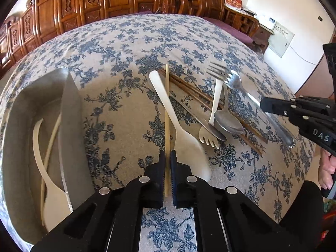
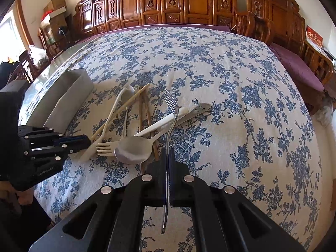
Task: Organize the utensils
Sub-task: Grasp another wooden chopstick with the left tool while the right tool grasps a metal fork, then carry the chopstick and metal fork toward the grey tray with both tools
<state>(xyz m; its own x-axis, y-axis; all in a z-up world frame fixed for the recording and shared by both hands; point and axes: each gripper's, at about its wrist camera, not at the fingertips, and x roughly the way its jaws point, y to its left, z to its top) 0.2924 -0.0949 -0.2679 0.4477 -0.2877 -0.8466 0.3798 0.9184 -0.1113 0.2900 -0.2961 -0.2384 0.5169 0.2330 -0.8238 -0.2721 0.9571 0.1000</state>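
The left gripper (image 1: 167,157) is clenching its jaws on a pale bamboo chopstick (image 1: 167,113) lying on the floral-clothed bench (image 1: 117,48), beside a white plastic spoon (image 1: 178,126); the right gripper (image 2: 168,153) is gripping a steel fork (image 2: 170,113) by its handle, near the utensil pile, with the grey tray (image 1: 21,113) sitting to the left

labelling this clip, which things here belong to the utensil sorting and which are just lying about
Part of the job:
- pale chopstick in left tool
- metal fork in right tool
- grey organizer bin
- cream spoon
- metal spoon
- brown chopsticks

Lying about:
- cardboard boxes
- carved wooden chairs
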